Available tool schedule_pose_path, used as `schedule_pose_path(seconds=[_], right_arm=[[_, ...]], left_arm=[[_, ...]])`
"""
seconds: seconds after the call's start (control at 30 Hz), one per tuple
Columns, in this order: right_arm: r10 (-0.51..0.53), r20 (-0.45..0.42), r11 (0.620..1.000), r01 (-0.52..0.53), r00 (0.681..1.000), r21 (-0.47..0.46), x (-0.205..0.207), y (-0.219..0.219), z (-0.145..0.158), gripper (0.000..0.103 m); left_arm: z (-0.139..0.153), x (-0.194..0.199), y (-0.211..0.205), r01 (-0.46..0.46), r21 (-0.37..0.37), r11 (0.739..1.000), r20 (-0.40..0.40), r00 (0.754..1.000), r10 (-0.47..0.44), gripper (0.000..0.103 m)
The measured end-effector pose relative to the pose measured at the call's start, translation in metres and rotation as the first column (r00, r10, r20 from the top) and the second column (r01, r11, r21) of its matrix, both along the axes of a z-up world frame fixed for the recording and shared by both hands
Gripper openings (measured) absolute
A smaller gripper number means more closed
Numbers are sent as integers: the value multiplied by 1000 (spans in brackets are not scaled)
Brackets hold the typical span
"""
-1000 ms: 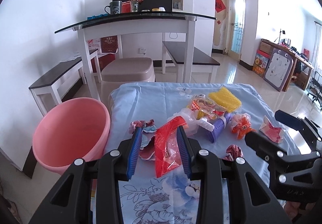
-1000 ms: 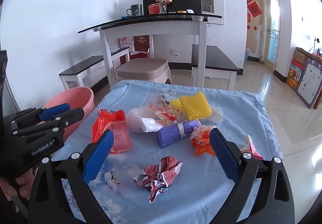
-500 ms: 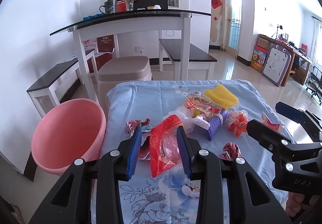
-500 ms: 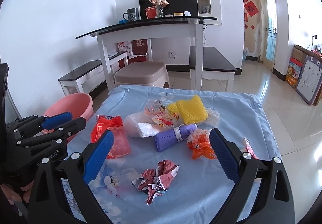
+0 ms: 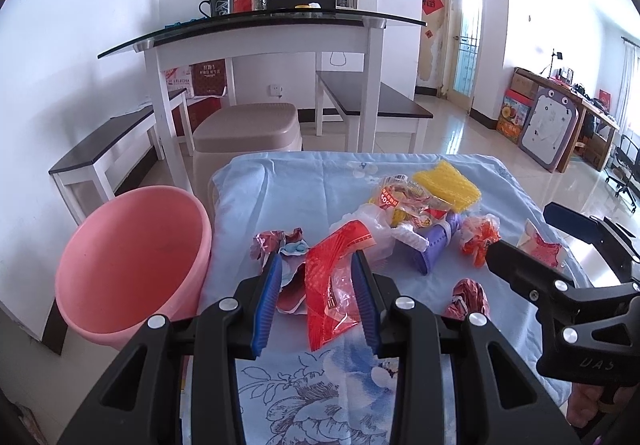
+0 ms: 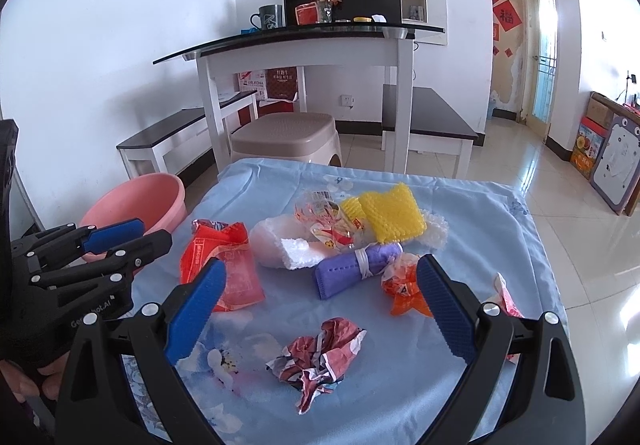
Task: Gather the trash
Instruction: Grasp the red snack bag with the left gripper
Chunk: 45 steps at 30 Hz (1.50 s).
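Low table (image 6: 500,229) under a blue floral cloth, trash scattered across it. Left gripper (image 5: 318,299) partly closed; the red wrapper (image 5: 330,285) sits between its blue pads, near the table's left edge, whether pads press it or only flank it I cannot tell. Right gripper (image 6: 320,309) spread wide, nothing between its jaws; a crumpled foil wrapper (image 6: 320,355) lies on the cloth under the gap, toward the near edge. Mid-table cluster: yellow foam net (image 6: 390,215), white foam sleeve (image 6: 276,247), purple roll (image 6: 356,271), clear printed wrapper (image 6: 326,219), all touching or overlapping. Orange wrapper (image 6: 402,291) just beside the roll. Pink basin (image 5: 132,261) on the floor off the table's left edge.
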State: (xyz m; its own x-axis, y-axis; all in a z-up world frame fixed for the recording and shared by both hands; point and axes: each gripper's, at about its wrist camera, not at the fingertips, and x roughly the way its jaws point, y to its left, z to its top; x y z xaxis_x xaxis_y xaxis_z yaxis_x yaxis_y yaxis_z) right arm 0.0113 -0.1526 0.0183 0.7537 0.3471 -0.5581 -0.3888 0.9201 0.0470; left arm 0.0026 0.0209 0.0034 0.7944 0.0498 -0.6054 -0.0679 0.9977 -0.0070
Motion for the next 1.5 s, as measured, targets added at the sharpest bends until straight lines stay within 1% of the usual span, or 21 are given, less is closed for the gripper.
schedule_pose_path(seconds=[0.2, 0.33, 0.57, 0.63, 0.73, 0.8, 0.83, 0.9, 1.0, 1.07, 1.1, 1.13, 1.2, 1.27, 1.4, 1.5], right_arm=[[-27, 7, 1000, 27, 1000, 7, -2, -9, 1, 96], [-45, -9, 999, 45, 999, 16, -2, -17, 0, 96], [-59, -20, 998, 60, 998, 19, -1, -25, -1, 96], [-55, -30, 998, 56, 998, 19, 0, -25, -3, 96], [-43, -40, 999, 43, 998, 8, 1, -24, -7, 96], [-34, -49, 999, 35, 998, 5, 1, -24, -10, 90], [-26, -63, 1000, 26, 998, 1, 2, -24, -12, 88], [-21, -79, 1000, 21, 997, 1, 2, -26, -16, 86], [-21, -85, 1000, 21, 996, 4, 0, -30, -17, 85], [-22, -86, 1000, 22, 996, 8, -1, -35, -18, 84], [-20, -92, 1000, 22, 996, 12, 0, -37, -18, 84], [-17, -100, 1000, 19, 995, 19, 0, -38, -19, 82], [-5, -120, 999, 9, 993, 32, 0, -41, -21, 79], [16, -141, 999, -10, 990, 42, 0, -41, -24, 79], [56, -164, 998, -51, 985, 33, -4, -32, -31, 78], [71, -178, 997, -68, 981, 23, -6, -25, -36, 78]], left_arm=[[-4, 1, 0, 24, -6, 1000, -12, 1000, -25, 35], [-9, -2, 3, 37, -12, 999, -24, 999, -37, 36], [-18, -7, 23, 34, -40, 999, -41, 999, -36, 39], [-19, -7, 29, 39, -68, 997, -45, 998, -42, 39], [-20, -7, 35, 59, -139, 989, -47, 997, -66, 39], [-21, -1, 30, 89, -188, 978, -52, 994, -101, 39], [-22, 3, 27, 98, -189, 977, -56, 992, -111, 39], [-24, 12, 18, 110, -172, 979, -67, 990, -123, 39], [-34, 27, 6, 90, -111, 990, -105, 989, -102, 38], [-39, 34, 3, 77, -85, 993, -120, 989, -87, 28], [-41, 36, 3, 71, -68, 995, -127, 989, -80, 16], [-44, 39, 1, 68, -50, 996, -136, 988, -74, 6], [-46, 39, 3, 65, -54, 996, -133, 989, -72, 4], [-44, 34, 6, 57, -62, 996, -109, 992, -64, 4], [-29, 20, 12, 56, -73, 996, -49, 997, -60, 3], [-19, 12, 19, 42, -85, 996, -18, 999, -44, 3]])
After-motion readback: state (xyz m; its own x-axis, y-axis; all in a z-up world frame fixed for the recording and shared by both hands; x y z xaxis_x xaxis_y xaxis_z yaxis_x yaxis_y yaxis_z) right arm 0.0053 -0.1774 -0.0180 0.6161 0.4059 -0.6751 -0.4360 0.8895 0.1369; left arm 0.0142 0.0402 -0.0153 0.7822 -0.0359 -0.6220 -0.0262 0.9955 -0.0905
